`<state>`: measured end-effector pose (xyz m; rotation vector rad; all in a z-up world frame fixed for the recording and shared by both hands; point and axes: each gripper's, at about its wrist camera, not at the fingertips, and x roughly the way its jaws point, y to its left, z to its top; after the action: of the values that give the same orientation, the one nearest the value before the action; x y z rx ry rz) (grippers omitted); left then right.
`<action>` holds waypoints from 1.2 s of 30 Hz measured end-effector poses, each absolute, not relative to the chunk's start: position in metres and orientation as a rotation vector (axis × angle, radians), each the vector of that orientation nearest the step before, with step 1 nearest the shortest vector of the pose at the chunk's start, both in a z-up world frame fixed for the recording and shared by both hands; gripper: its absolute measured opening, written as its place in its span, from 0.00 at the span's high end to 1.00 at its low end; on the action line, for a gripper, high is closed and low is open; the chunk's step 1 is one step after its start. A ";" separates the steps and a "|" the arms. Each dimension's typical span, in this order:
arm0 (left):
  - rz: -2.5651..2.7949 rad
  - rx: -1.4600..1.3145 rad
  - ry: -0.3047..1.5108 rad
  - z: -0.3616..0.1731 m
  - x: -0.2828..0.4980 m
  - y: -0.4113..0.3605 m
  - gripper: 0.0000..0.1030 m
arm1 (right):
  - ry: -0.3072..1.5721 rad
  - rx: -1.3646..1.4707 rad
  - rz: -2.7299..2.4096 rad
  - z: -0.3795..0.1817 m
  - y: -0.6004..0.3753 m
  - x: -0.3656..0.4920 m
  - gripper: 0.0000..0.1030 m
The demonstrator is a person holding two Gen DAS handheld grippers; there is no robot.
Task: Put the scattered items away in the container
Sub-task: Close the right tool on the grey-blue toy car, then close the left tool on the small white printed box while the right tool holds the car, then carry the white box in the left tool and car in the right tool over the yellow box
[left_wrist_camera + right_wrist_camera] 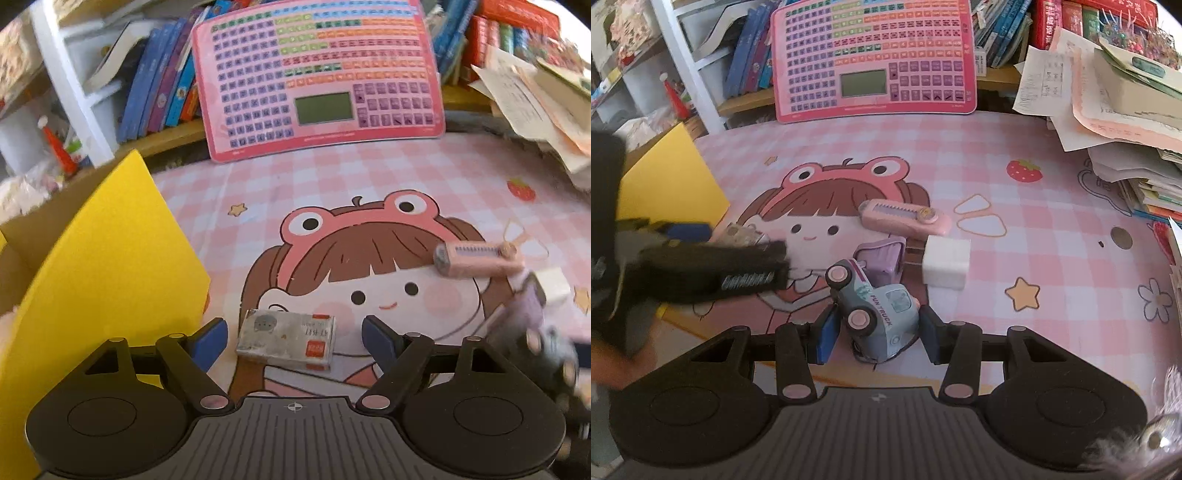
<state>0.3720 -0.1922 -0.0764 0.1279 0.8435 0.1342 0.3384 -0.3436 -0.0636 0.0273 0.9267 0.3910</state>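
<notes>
A worn eraser lies on the counter between the left gripper's open jaws, untouched, beside the yellow box. The right gripper has its jaws around a toy truck; whether they press it I cannot tell. Just behind crowd a purple sharpener, pink cutter and white block.

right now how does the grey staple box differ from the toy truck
The staple box is a flat, worn grey carton lying on the mat; the toy truck is rounded, pale blue with pink wheels, tipped on its side. The box sits between the left gripper pads with gaps either side; the truck fills the narrower right gripper. Both are still on the pink mat, outside the yellow container.
</notes>
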 end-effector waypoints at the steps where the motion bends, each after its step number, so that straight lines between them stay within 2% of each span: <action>1: 0.137 0.096 0.849 -0.077 0.374 -0.190 0.20 | 0.930 0.031 0.392 -0.063 -0.344 0.337 0.57; 4: 0.127 -0.038 0.869 -0.078 0.380 -0.180 0.20 | 0.940 0.044 0.388 -0.063 -0.345 0.331 0.57; 8: 0.116 -0.051 0.869 -0.079 0.378 -0.177 0.21 | 0.947 0.047 0.386 -0.061 -0.347 0.322 0.57; 9: 0.109 -0.042 0.869 -0.079 0.376 -0.177 0.24 | 0.948 0.046 0.384 -0.061 -0.347 0.320 0.57; 11: 0.101 -0.037 0.866 -0.078 0.372 -0.175 0.36 | 0.953 0.046 0.377 -0.063 -0.348 0.316 0.58; 12: 0.092 -0.029 0.865 -0.076 0.370 -0.175 0.46 | 0.952 0.046 0.373 -0.063 -0.349 0.315 0.58; 13: 0.076 -0.015 0.869 -0.075 0.369 -0.176 0.48 | 0.952 0.044 0.368 -0.063 -0.349 0.313 0.58; 20: -0.022 0.005 0.922 -0.068 0.349 -0.179 0.49 | 0.937 0.051 0.349 -0.055 -0.347 0.302 0.58; 28: -0.195 0.081 0.855 -0.035 0.294 -0.188 0.49 | 0.951 0.065 0.315 -0.049 -0.345 0.279 0.58; 36: -0.278 0.041 0.847 -0.016 0.255 -0.176 0.49 | 0.950 0.043 0.292 -0.040 -0.329 0.248 0.58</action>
<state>0.2554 -0.1759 -0.0162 0.0406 0.8466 -0.2779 0.2481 -0.3292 -0.0399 0.0428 0.9501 0.2923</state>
